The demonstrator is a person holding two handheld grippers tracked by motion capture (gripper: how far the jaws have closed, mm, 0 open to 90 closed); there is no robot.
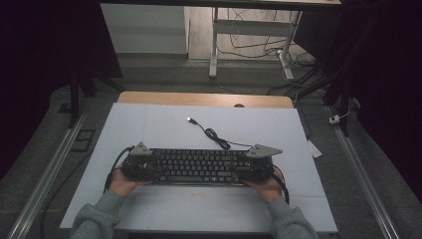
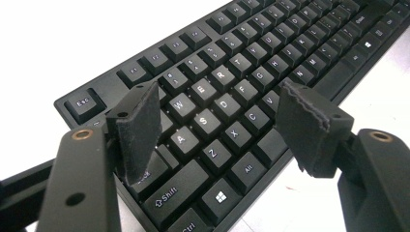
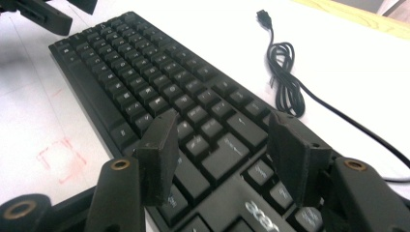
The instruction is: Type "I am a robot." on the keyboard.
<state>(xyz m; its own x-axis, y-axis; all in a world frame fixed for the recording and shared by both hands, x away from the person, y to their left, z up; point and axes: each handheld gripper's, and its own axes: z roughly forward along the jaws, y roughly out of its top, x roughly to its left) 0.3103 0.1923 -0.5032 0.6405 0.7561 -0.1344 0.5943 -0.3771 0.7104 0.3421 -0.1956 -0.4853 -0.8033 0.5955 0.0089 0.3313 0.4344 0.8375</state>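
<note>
Straddling a black Acer keyboard (image 1: 199, 166) from both ends, the two grippers sit over the white mat (image 1: 149, 124) that covers the table, and the work in hand looks like getting a two-sided hold on the keyboard, either to lift it or to shift it. The keyboard lies flat directly under and ahead of both sets of jaws, running from one gripper across to the other. The left gripper (image 2: 217, 125) hangs over the keyboard's left end with its jaws spread wide; between them show the A, S, Z and X keys, and neither pad appears to press on anything. The right gripper (image 3: 222, 154) hovers over the opposite end, above the keys beside the Acer logo, its jaws likewise well apart and holding nothing. Beyond the right gripper, off to its far side, the keyboard's cable (image 3: 285, 82) lies loosely coiled on the mat, ending in a USB plug (image 3: 263, 16) farther out. The next move, as I judge it, calls for each gripper to settle its jaws across the keyboard's front and back edges and close evenly, keeping both ends level and the cable free of the right jaws.
</note>
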